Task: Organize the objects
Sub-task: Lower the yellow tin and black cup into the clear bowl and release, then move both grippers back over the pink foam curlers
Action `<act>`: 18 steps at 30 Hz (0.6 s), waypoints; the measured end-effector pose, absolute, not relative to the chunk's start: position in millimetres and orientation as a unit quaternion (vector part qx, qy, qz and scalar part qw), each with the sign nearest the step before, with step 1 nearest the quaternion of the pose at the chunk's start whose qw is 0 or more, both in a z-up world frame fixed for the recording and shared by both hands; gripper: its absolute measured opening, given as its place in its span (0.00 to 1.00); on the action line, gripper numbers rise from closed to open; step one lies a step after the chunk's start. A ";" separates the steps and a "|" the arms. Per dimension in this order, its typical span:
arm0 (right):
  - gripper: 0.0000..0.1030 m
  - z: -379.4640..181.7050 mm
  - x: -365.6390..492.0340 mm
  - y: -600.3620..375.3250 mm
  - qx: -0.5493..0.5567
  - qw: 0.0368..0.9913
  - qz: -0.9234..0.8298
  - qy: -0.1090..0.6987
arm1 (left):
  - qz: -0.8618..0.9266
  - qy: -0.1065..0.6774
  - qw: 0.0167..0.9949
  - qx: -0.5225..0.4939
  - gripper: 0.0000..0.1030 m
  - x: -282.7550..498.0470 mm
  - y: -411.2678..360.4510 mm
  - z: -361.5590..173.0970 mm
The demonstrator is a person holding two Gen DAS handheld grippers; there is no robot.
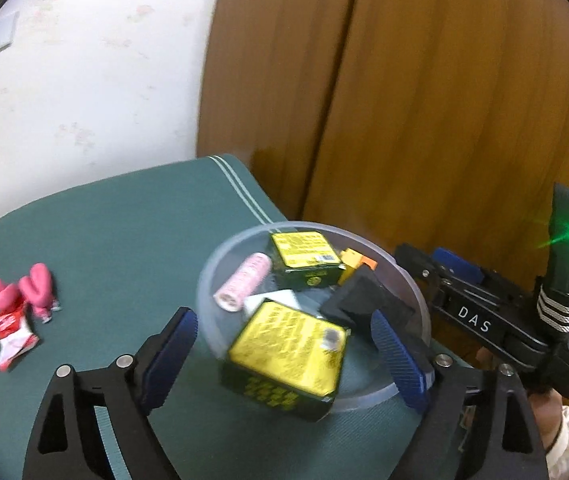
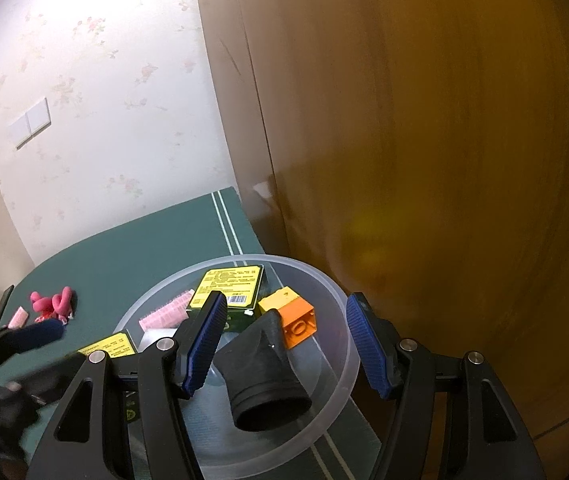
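Observation:
A clear plastic bowl (image 1: pixel 404 276) (image 2: pixel 336 292) stands on the green table. It holds a green and yellow box (image 1: pixel 304 258) (image 2: pixel 230 286), a pink hair roller (image 1: pixel 244 286) (image 2: pixel 164 314), an orange block (image 1: pixel 358 260) (image 2: pixel 294 320) and a black sleeve (image 1: pixel 364 304) (image 2: pixel 264 376). A second green and yellow box (image 1: pixel 284 356) (image 2: pixel 108 346) tilts over the bowl's near rim between the fingers of my open left gripper (image 1: pixel 284 360); neither pad visibly touches it. My right gripper (image 2: pixel 288 348) is open above the bowl.
A pink toy with a red and white wrapper (image 1: pixel 20 308) (image 2: pixel 54 302) lies on the green table (image 1: pixel 124 240) (image 2: pixel 132 252) to the left. A wooden wardrobe (image 1: pixel 424 100) (image 2: pixel 424 140) stands close behind the bowl. A floral wall is at the left.

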State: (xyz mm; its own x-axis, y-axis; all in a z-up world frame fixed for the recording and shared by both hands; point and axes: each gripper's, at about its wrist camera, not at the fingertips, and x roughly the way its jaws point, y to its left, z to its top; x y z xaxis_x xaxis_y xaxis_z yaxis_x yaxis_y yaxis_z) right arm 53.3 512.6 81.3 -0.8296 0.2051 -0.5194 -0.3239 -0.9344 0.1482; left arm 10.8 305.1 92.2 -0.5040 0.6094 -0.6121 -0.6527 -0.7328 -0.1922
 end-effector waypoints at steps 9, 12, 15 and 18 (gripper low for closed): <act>0.62 83.9 53.8 504.5 -0.254 0.133 0.952 0.112 | 0.898 0.026 0.267 -0.348 0.92 -1.9 260.9 78.7; 0.62 85.7 56.6 505.3 -0.250 0.133 0.952 0.113 | 0.892 0.041 0.259 -0.367 0.92 -5.8 267.0 65.2; 0.62 87.7 59.4 508.4 -0.245 0.136 0.953 0.117 | 0.888 0.064 0.262 -0.372 0.92 -3.6 280.8 56.5; 0.62 89.9 60.4 511.1 -0.241 0.139 0.953 0.119 | 0.885 0.086 0.272 -0.368 0.92 1.8 297.6 52.9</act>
